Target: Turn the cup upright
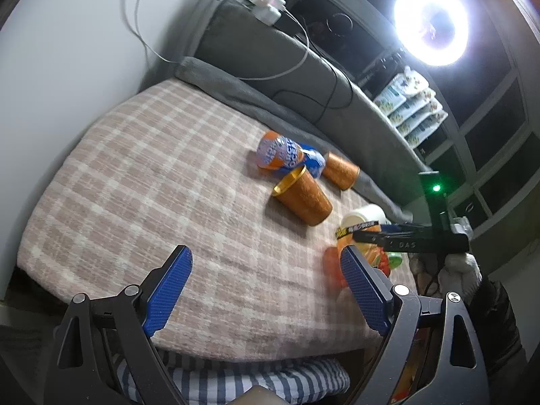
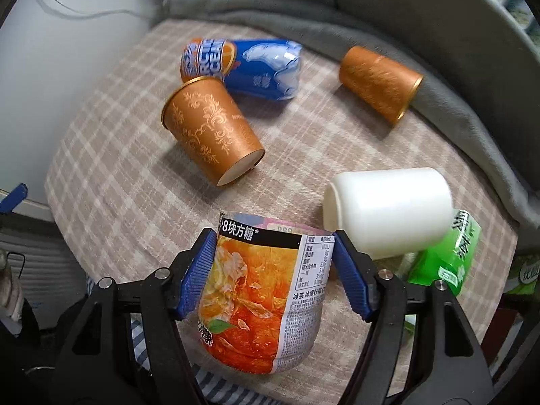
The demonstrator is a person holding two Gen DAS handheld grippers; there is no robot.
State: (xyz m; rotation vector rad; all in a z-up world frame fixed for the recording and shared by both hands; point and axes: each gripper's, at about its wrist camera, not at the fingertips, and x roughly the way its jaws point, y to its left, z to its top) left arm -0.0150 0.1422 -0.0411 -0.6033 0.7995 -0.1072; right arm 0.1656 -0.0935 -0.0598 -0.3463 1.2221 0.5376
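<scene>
Orange-labelled cup [image 2: 260, 300] gripped at lower centre, not yet upright

Right gripper [image 2: 270, 276] pinches its thin walls; squeezing may buckle it, or turning could knock the white cup [image 2: 388, 209] beside it. Left gripper [image 1: 266, 290] gapes empty.

Ring light [image 1: 431, 22] blazing upper right, snack packets [image 1: 410, 106] stacked below, grey blanket [image 2: 388, 50] bunched along the checked cloth [image 2: 135, 185].

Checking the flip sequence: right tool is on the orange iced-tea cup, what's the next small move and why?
Probably lift slightly, then rotate the wrist to stand it up. The right tool has its pads closed on both sides of the orange iced-tea cup, which lies near the white cup; the left tool is open and empty.
</scene>
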